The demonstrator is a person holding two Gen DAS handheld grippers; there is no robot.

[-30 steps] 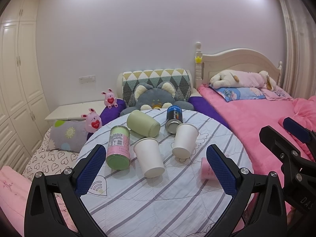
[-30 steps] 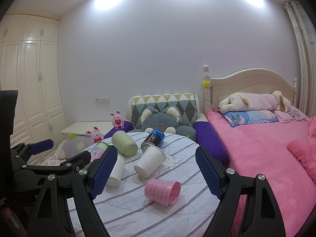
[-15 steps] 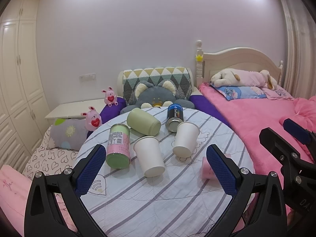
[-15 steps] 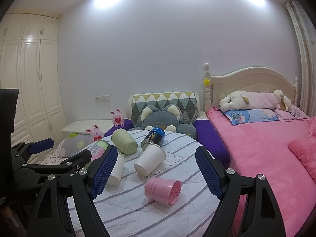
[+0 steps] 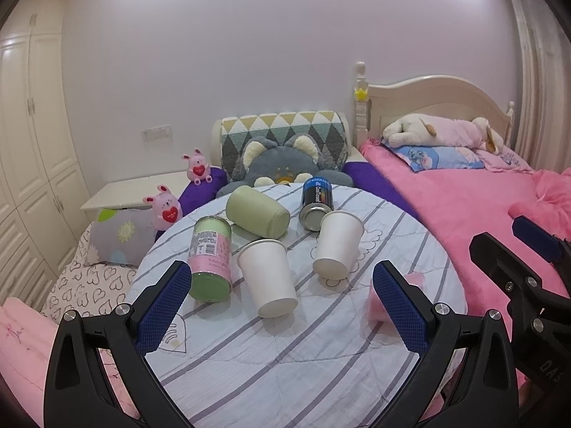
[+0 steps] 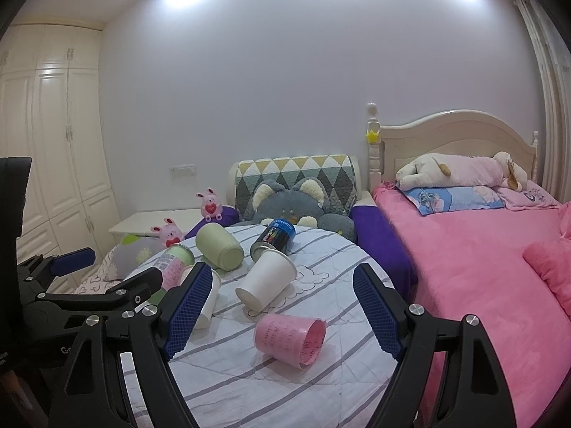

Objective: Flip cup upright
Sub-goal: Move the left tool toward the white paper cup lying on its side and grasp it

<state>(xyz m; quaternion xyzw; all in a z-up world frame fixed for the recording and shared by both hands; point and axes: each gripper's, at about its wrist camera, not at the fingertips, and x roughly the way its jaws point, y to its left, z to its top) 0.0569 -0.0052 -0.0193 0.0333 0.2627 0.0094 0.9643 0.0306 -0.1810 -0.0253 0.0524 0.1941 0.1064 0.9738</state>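
Observation:
A round table with a striped cloth (image 5: 285,356) holds several containers lying on their sides. Two white paper cups (image 5: 267,281) (image 5: 337,248), a pink cup (image 6: 291,339), a green cup (image 5: 257,215), a pink-green can (image 5: 210,256) and a dark can (image 5: 316,203) lie there. My left gripper (image 5: 282,310) is open and empty, above the near table. My right gripper (image 6: 282,310) is open and empty, with the pink cup between and just beyond its fingers. The pink cup is mostly hidden behind the left gripper's right finger (image 5: 398,306) in the left wrist view.
A pink bed (image 6: 481,267) with plush toys lies right of the table. A grey cat cushion (image 5: 282,164) and a patterned headrest stand behind it. Pink pig toys (image 5: 164,207), a purple cushion and a white side table are at the left, with wardrobes (image 5: 32,142) beyond.
Both cameras have shifted slightly; the table objects sit a little lower and closer in the views. Nothing on the table moved. Both grippers stay open.

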